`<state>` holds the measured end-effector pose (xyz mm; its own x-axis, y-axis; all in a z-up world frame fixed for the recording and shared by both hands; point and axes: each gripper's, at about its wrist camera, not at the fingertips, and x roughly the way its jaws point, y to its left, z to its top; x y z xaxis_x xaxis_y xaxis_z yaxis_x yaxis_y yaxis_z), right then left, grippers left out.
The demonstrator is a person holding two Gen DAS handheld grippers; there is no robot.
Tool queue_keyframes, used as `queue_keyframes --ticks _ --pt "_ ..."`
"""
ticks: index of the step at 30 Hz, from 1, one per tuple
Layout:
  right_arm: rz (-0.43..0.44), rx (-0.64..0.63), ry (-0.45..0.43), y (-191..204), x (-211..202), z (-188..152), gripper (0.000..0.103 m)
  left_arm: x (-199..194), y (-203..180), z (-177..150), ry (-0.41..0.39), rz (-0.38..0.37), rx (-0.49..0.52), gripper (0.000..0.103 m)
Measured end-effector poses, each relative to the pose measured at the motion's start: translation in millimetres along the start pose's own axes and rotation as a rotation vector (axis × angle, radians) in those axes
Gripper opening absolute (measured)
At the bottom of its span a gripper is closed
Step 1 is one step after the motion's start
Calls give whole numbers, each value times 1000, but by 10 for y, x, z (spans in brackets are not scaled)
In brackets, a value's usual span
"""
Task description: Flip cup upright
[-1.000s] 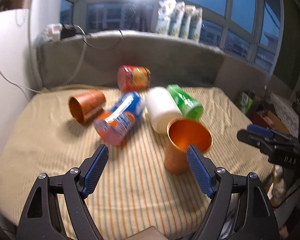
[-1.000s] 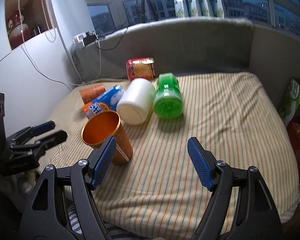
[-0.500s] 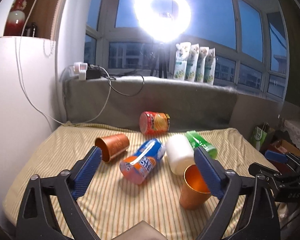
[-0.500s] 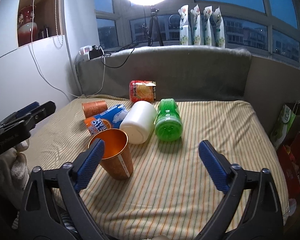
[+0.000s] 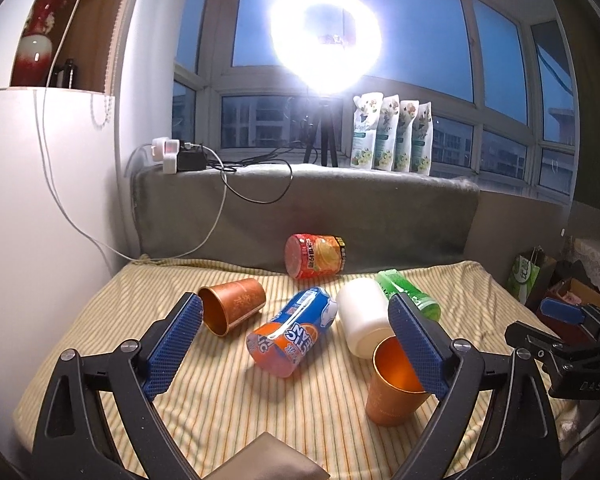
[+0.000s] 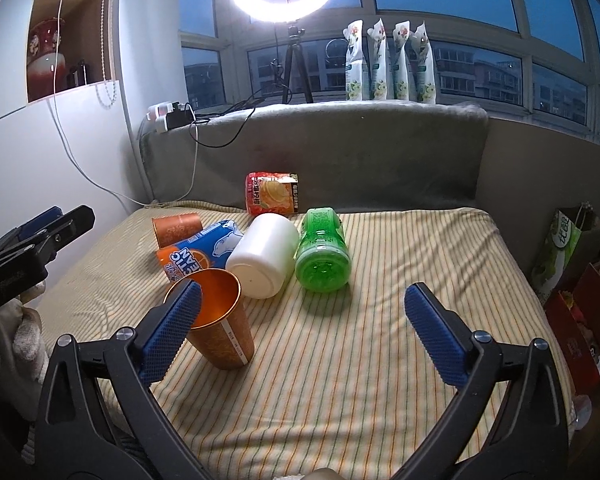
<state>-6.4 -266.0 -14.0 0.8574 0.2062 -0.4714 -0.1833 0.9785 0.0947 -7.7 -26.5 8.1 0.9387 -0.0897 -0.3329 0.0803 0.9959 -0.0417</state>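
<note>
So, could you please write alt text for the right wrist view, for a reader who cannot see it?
An orange metal cup stands upright, mouth up, on a striped yellow bedcover, just behind the left finger of the open right gripper. Behind it lie a white plastic jar, a green plastic bottle and a second orange cup on its side.

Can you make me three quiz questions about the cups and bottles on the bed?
1. True or false: the near cup stands upright with its mouth up.
2. Which thing lies between the blue can and the green bottle? A) white jar B) red can C) far cup
3. Fill in: the far cup lies on its ____.

Key:
1. True.
2. A, the white jar.
3. Side; its mouth faces the left gripper, whose jaws are open. The right gripper is open too.
</note>
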Motion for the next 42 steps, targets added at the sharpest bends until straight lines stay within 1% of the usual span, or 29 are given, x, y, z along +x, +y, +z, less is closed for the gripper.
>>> queue_keyframes --ticks 26,30,32,34,36,42 --pt "-4 7 10 -48 20 -21 103 12 -43 -32 12 0 5 94" --pt "-4 9 12 -53 26 -25 103 43 -28 -36 33 -28 -7 94" --pt "-4 8 12 -56 26 -26 103 42 -26 -41 33 -26 -5 94" --pt "-4 9 12 -55 28 -24 103 35 -21 -36 17 -13 -9 94" --pt "-4 9 12 -56 28 -24 103 39 -18 -28 20 -24 -6 94" --pt "-3 9 13 -60 27 -27 103 52 -10 -31 24 -15 -2 94"
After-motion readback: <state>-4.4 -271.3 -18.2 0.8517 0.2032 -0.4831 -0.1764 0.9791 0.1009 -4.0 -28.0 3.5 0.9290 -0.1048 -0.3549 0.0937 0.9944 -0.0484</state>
